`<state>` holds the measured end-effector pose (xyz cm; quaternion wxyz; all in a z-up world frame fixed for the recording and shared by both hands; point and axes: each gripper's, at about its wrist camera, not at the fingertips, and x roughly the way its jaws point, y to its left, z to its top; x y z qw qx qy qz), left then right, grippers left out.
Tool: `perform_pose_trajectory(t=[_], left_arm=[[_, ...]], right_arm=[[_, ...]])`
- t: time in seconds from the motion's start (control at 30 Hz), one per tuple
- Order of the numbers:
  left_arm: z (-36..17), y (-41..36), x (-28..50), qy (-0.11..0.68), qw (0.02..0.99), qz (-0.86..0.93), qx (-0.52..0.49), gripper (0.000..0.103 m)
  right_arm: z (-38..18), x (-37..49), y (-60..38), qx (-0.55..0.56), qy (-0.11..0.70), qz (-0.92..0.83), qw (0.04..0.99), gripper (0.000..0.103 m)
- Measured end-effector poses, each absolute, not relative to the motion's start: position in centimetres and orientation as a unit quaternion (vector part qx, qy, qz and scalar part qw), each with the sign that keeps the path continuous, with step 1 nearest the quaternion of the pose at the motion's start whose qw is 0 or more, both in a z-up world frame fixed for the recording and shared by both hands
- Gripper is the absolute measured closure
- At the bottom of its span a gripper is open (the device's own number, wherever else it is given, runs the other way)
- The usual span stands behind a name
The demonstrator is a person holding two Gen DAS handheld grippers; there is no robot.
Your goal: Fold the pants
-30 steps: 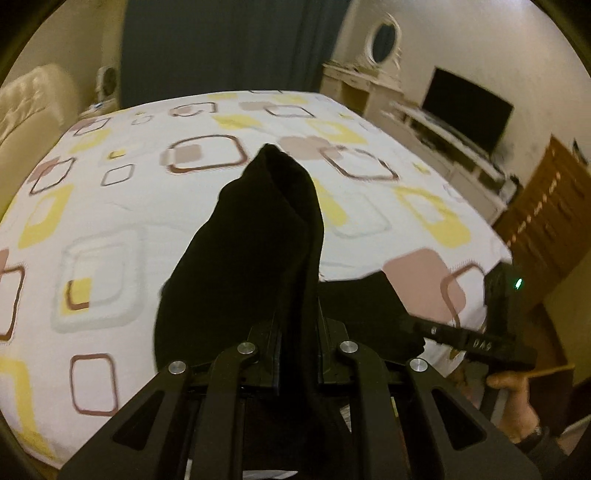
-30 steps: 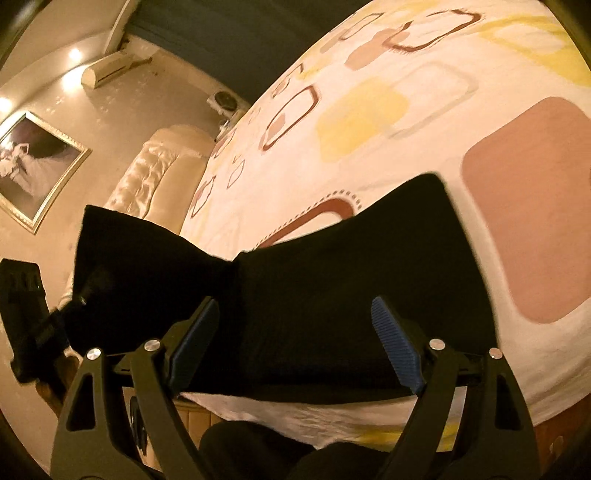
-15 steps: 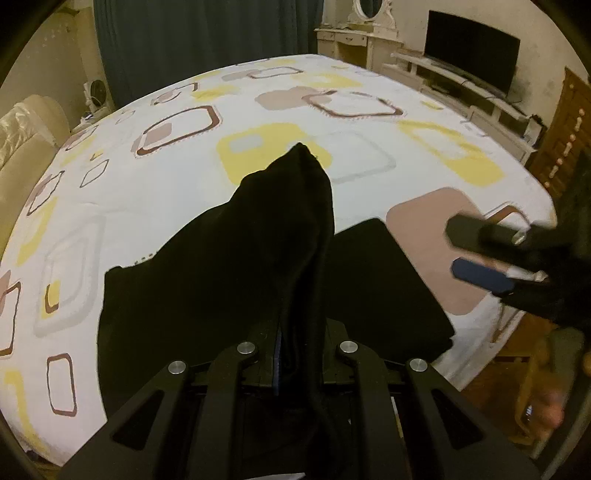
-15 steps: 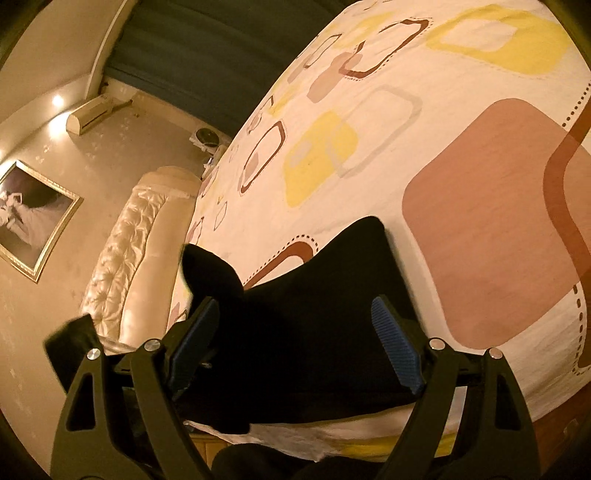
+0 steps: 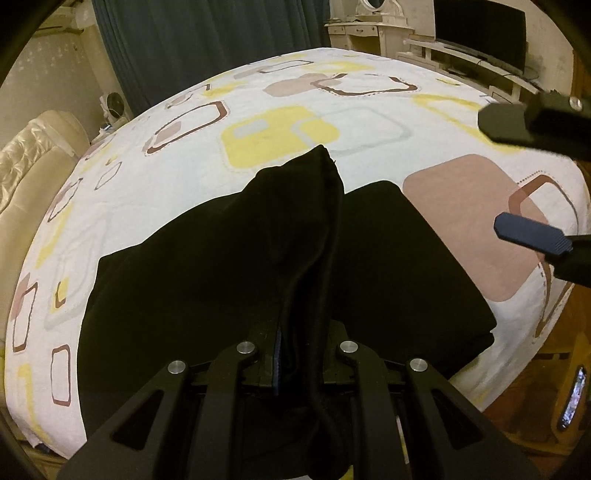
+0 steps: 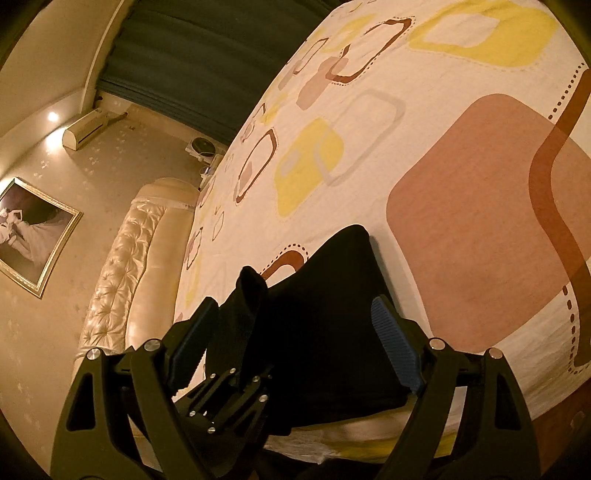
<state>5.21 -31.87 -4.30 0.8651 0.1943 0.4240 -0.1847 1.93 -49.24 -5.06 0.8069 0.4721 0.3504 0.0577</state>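
1. Bedroom: big bed (image 5: pixel 155 206) w/ white patterned sheet, dark curtain (image 5: pixel 207 40) behind, TV (image 5: pixel 480 33) far right.
2. Black pants (image 5: pixel 221 266) spread flat on near edge of bed, long axis running left-right across left wrist view.
3. Left gripper (image 5: pixel 301 354) clenched on a bunched ridge of the pants, fabric rising in a peak straight ahead of the jaws, rest of cloth draping down both sides.
4. Right gripper (image 6: pixel 291 347) released, jaws wide, nothing between pads; seen from left cam hovering over right end of pants, above pink square, not touching cloth.
5. From right cam: pants (image 6: pixel 332 314) lying directly ahead & below, left gripper (image 6: pixel 240 391) just beside on the left.
6. Key relation: free right-hand edge of pants nearer to right gripper; held ridge nearer middle. Prob next: lay held part over, right side to pin or grab — judgement only.
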Motion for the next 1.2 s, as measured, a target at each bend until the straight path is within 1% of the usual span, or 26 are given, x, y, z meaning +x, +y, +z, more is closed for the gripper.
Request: perform_pose_trajectory(t=[0.27,0.5,0.53,0.6,0.67,0.7,0.73,0.83,0.97,1.1,1.2], left_arm=[[-4.7,-32.5,4.7,0.412,0.869,-0.174,0.214,0.089],[-4.0,-32.5,4.2,0.403,0.87,-0.187,0.214,0.085],[-3.9,-32.6,4.1,0.402,0.87,-0.19,0.214,0.083],[-3.7,-32.8,3.9,0.4,0.869,-0.201,0.21,0.082],[-3.5,-33.0,3.7,0.4,0.867,-0.213,0.206,0.075],[-3.4,-33.2,3.6,0.401,0.865,-0.221,0.206,0.065],[-3.3,-33.3,3.5,0.399,0.865,-0.224,0.206,0.059],[-2.8,-33.5,3.0,0.393,0.868,-0.227,0.202,0.05],[-1.8,-32.8,3.0,0.399,0.869,-0.232,0.181,0.044],[-0.3,-31.3,3.0,0.394,0.876,-0.23,0.159,0.034],[0.6,-30.2,3.2,0.387,0.881,-0.222,0.157,0.033]], right_arm=[[-5.1,1.8,-49.2,0.475,0.349,0.059,0.806,0.018],[-5.0,1.8,-49.3,0.477,0.348,0.059,0.805,0.018],[-4.9,1.8,-49.3,0.476,0.348,0.059,0.805,0.018],[-4.9,1.7,-49.3,0.477,0.347,0.058,0.806,0.018],[-4.8,1.7,-49.4,0.476,0.347,0.059,0.806,0.018],[-4.7,1.8,-49.4,0.476,0.347,0.059,0.806,0.018],[-4.6,1.8,-49.4,0.475,0.346,0.058,0.807,0.018],[-4.3,1.8,-49.3,0.473,0.344,0.059,0.809,0.018],[-3.9,1.8,-49.4,0.472,0.341,0.06,0.811,0.018],[-3.8,1.8,-49.3,0.471,0.34,0.06,0.812,0.018],[-3.8,1.9,-49.3,0.47,0.341,0.06,0.812,0.018]])
